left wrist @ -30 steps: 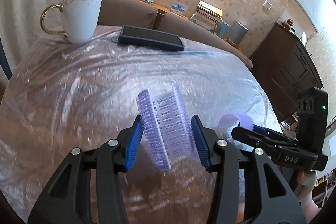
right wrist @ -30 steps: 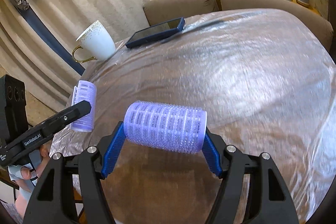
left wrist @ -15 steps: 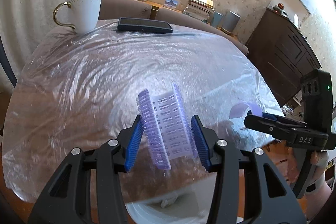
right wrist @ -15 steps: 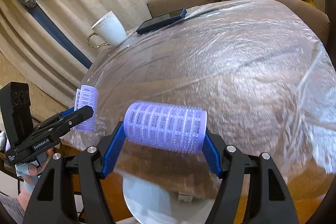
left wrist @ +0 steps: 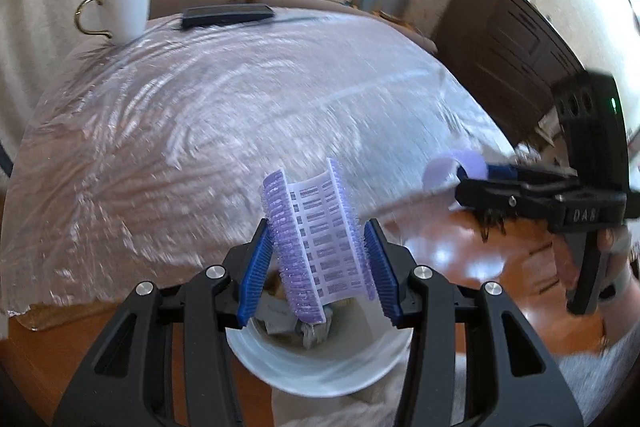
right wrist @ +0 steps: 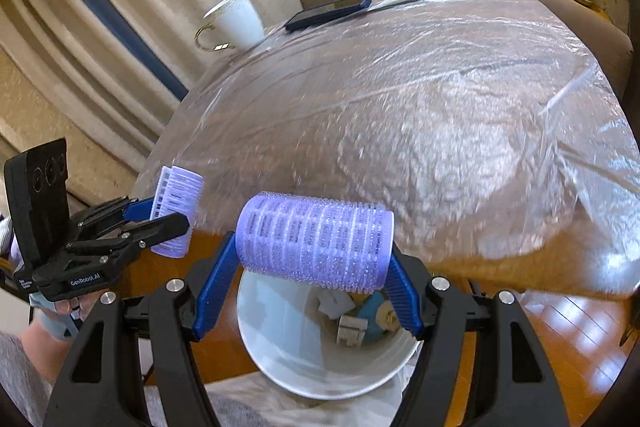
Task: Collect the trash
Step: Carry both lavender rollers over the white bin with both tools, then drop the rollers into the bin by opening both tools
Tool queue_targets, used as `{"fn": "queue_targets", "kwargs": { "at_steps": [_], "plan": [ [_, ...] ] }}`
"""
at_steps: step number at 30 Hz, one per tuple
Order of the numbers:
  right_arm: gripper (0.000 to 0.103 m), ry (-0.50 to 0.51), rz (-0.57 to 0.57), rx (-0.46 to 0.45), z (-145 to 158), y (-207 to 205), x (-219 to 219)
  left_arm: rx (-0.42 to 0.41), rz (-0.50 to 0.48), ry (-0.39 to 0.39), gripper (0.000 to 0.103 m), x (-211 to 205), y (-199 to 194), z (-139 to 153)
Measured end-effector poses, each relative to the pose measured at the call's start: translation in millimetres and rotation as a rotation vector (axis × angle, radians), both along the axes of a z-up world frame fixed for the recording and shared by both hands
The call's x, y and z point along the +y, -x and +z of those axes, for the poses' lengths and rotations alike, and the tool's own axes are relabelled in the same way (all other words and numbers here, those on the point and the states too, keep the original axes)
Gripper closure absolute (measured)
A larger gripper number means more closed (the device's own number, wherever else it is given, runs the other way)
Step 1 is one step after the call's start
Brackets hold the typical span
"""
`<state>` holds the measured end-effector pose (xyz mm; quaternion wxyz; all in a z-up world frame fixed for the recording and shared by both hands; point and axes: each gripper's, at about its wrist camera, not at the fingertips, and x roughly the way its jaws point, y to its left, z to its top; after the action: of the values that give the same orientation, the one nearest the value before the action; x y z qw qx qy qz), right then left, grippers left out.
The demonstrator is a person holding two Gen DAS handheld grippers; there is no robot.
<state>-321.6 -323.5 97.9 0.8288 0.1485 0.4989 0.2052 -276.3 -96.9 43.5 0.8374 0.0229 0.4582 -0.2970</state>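
My left gripper is shut on a squashed purple hair roller, held upright between the blue pads. It hangs above a white bin with scraps inside. My right gripper is shut on a whole purple hair roller, gripped end to end and lying crosswise over the same white bin. In the left wrist view the right gripper shows at the right with its roller. The right wrist view has the left gripper at the left with its roller.
A table under clear plastic sheeting fills the view ahead. At its far side stand a white mug with a gold handle and a dark phone. A dark cabinet is at the right. Wooden floor surrounds the bin.
Both grippers have drawn back from over the table toward its near edge. The white bin has come into view under both rollers. Both grips are unchanged.
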Motion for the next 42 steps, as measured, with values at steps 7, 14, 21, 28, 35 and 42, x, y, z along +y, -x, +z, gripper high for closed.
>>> {"fn": "queue_targets", "kwargs": {
  "at_steps": [7,14,21,28,35,42],
  "plan": [
    [0.035,0.059,0.061,0.043,-22,23,15,0.038,-0.119,-0.066,0.055,-15,29,-19],
    [0.035,0.116,0.084,0.116,-72,26,32,0.131,-0.137,-0.158,0.055,-29,32,-72],
    [0.035,0.179,0.084,0.153,-121,20,45,0.165,-0.132,-0.256,0.055,-43,22,-131],
    [0.016,0.172,0.0,0.232,-153,12,35,0.165,-0.068,-0.311,0.013,-41,12,-158],
    [0.014,0.117,0.004,0.142,-77,23,14,0.136,-0.052,-0.184,0.013,-20,23,-86],
    [0.004,0.196,-0.125,-0.217,33,-39,-15,-0.248,0.072,-0.042,0.001,-1,-10,39]
  ]
}}
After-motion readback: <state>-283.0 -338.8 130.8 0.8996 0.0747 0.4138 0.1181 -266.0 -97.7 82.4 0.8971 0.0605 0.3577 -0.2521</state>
